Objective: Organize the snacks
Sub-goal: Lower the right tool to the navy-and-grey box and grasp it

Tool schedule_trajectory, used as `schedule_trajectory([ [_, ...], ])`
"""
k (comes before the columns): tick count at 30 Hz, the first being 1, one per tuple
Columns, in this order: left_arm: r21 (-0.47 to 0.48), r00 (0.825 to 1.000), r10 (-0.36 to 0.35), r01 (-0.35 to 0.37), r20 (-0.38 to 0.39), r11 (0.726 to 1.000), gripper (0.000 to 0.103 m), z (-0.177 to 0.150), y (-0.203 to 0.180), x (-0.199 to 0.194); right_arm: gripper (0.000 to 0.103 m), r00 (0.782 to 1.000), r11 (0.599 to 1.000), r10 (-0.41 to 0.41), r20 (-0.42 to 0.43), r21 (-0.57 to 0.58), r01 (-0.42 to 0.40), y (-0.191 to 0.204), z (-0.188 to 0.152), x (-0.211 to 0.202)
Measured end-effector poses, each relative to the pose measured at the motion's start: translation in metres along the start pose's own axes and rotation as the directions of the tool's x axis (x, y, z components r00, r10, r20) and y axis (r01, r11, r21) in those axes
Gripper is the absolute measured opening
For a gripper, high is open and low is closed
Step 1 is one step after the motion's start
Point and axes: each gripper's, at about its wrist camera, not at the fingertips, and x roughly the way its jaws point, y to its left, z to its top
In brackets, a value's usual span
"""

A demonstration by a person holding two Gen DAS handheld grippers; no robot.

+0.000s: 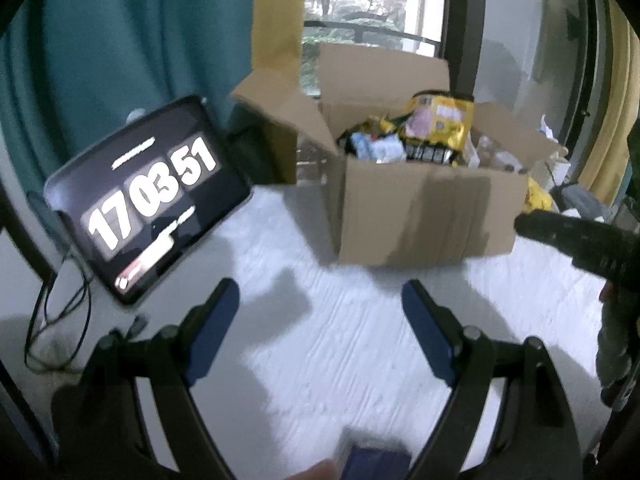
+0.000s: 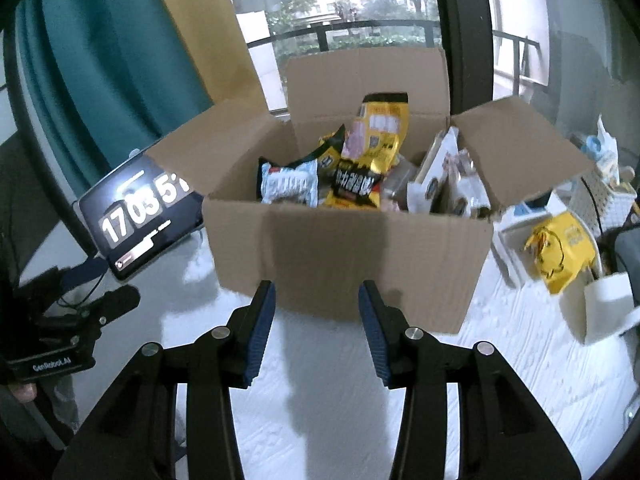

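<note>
At the far left I see a teal curtain (image 1: 120, 40) hanging behind a tablet (image 1: 148, 196) that leans on the table (image 1: 340, 340) and shows a large clock face. Dark cables (image 1: 60, 320) trail off the table's left edge below it.

Near me, my left hand-held gripper (image 1: 320, 300) hangs over bare white table with its blue pads (image 1: 216, 328) spread wide and nothing between them. Something dark blue (image 1: 376, 464) sits at the very bottom of that view, too blurred for me to name.

Past the middle stands the open cardboard box (image 2: 344, 256), all four flaps up, on the table in front of the window (image 2: 352, 8). The snacks are inside it: a pale blue packet (image 2: 288, 186) at the left, a tall yellow bag (image 2: 378, 136) standing upright in the middle with a yellow-and-black bag (image 2: 354, 190) leaning in front of it, and white packets (image 2: 444, 176) on edge at the right.

My right hand-held gripper (image 2: 316, 304) points down at the near wall of the box, its jaws about half open and empty, apart from the cardboard.

To the right of the box, a yellow drawstring bag (image 2: 560, 252) lies among white containers (image 2: 604, 308), with a white basket (image 2: 604, 200) farther back.
</note>
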Motion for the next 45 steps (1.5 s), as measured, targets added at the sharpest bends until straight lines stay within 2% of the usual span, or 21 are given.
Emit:
schedule_trajectory([
  [7,-0.016,0.999,0.035,-0.035,-0.016,0.999,0.085,-0.049,0.02,-0.017,0.046,0.999,0.999,-0.018,-0.037,-0.041,0.016,0.021,-0.03,-0.002],
  [13,-0.032,0.996,0.071,-0.073,-0.048,0.997,0.085,-0.089,0.039,-0.027,0.047,0.994,0.998,0.026,-0.105,-0.049,-0.031,0.04,-0.065,0.003],
  [15,-0.022,0.994,0.085,-0.087,-0.064,0.996,0.085,-0.101,0.041,-0.028,0.051,0.989,0.997,0.048,-0.137,-0.049,-0.055,0.048,-0.078,0.006],
  [17,-0.009,0.991,0.101,-0.102,-0.083,0.995,0.085,-0.113,0.044,-0.027,0.059,0.986,0.997,0.062,-0.154,-0.045,-0.07,0.054,-0.088,0.008],
  [24,0.018,0.98,0.093,-0.091,-0.176,0.996,0.085,-0.146,0.041,-0.017,0.062,0.969,0.99,0.092,-0.229,-0.079,-0.113,0.072,-0.119,0.019],
  [27,0.035,0.979,0.079,-0.074,-0.187,0.997,0.085,-0.148,0.029,-0.016,0.062,0.96,0.987,0.098,-0.262,-0.098,-0.127,0.076,-0.132,0.024],
  [33,0.077,0.979,0.059,-0.045,-0.194,0.996,0.085,-0.14,-0.002,-0.007,0.062,0.963,0.982,0.065,-0.262,-0.155,-0.108,0.078,-0.148,0.028],
  [40,0.119,0.975,0.01,0.017,-0.223,0.993,0.085,-0.123,-0.047,0.017,0.062,0.974,0.996,0.03,-0.226,-0.08,-0.049,0.034,-0.143,0.022],
  [45,0.152,0.967,-0.043,0.083,-0.252,0.985,0.085,-0.112,-0.088,0.036,0.062,0.978,1.0,-0.005,-0.207,-0.004,0.004,-0.012,-0.135,0.018],
])
